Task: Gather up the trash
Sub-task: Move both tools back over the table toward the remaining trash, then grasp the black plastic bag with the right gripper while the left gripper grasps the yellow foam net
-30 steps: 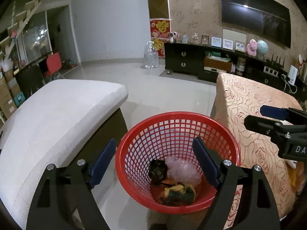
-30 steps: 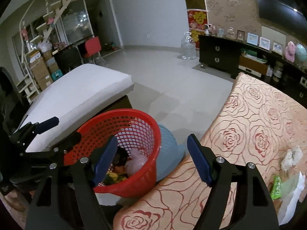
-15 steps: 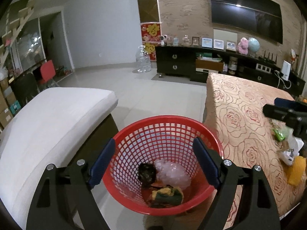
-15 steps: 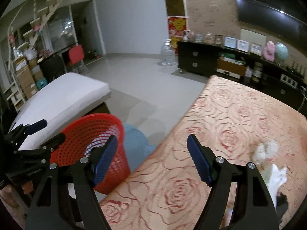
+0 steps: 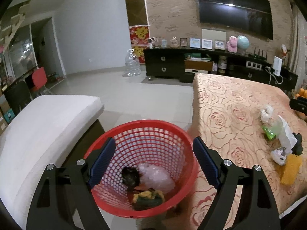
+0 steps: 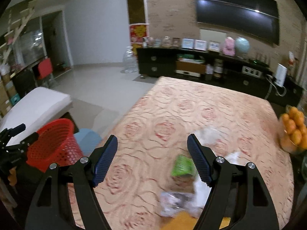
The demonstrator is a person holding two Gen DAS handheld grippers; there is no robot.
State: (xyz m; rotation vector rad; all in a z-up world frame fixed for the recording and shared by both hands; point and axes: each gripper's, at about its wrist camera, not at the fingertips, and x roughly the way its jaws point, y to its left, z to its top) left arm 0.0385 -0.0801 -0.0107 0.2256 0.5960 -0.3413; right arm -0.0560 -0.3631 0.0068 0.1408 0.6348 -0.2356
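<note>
A red mesh basket [image 5: 145, 126] stands beside the table and holds a clear plastic wad [image 5: 157, 178], a dark lump and a green-yellow wrapper. My left gripper [image 5: 153, 163] is open and empty above the basket; it also shows at the left edge of the right wrist view [image 6: 11, 143], next to the basket [image 6: 53, 145]. My right gripper [image 6: 152, 162] is open and empty over the table. Trash lies on the table: a green wrapper [image 6: 181, 165], a white crumpled wad [image 6: 209, 133], white paper [image 6: 201, 189], a clear bag [image 6: 176, 201] and a yellow piece [image 6: 184, 220]. The same pile shows in the left wrist view [image 5: 278, 140].
The table has a peach rose-patterned cloth [image 6: 182, 111]. A bowl of oranges [image 6: 293, 132] sits at its right edge. A white cushioned seat [image 5: 44, 126] is left of the basket, a blue stool [image 6: 88, 141] behind it. A dark cabinet [image 5: 191, 65] lines the far wall.
My right gripper has swung right from the basket to above the trash pile on the table. My left gripper has stayed open over the basket, shifting slightly.
</note>
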